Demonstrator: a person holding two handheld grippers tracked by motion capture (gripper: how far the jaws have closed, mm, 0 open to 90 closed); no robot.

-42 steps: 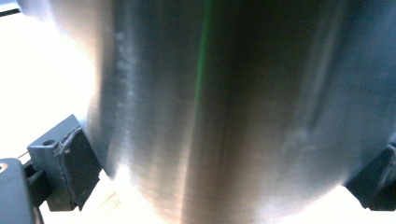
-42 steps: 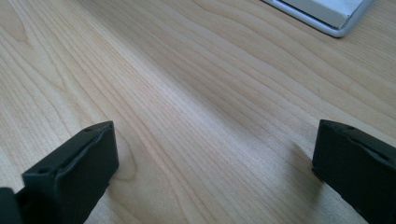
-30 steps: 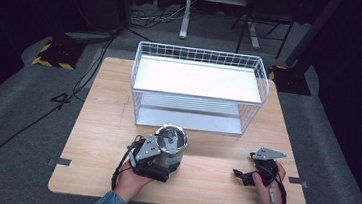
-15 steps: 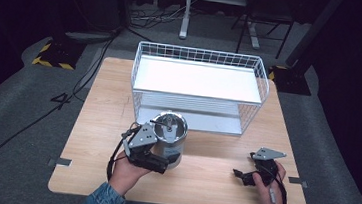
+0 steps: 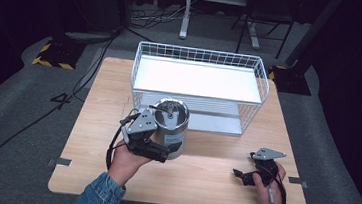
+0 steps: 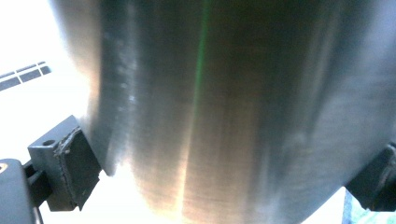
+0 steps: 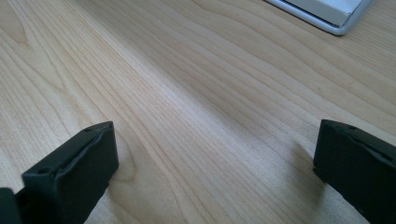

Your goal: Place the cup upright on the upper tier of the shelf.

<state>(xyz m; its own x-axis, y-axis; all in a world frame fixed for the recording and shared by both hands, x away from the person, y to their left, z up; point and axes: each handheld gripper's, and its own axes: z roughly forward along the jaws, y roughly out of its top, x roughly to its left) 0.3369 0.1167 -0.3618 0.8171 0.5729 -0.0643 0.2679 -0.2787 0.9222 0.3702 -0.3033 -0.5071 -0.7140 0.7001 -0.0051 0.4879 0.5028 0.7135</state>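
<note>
The left gripper point(image 5: 157, 150) is clamped on a lidded stainless-steel canister point(image 5: 170, 126), one jaw at each side of the brushed wall; in the left gripper view the canister point(image 6: 224, 107) spans the gap between the pads, the left pad point(image 6: 79, 165) against its edge. The canister appears slightly tilted and whether its base touches the wooden table point(image 5: 103, 104) cannot be told. It sits just in front of the white wire basket point(image 5: 200, 58), close to the basket's front wall near its left half.

The right gripper point(image 5: 247, 176) is low over the table near the front right corner, jaws spread wide with bare wood between them; in the right gripper view point(image 7: 210, 163) nothing lies in the gap. A corner of the basket's base point(image 7: 327, 16) shows at the upper right of that view, well apart from the jaws.

Bare tabletop lies left of the canister, out to the left edge, and between the two grippers along the front edge. The basket stands at the rear centre, with narrow strips of table at either side.
</note>
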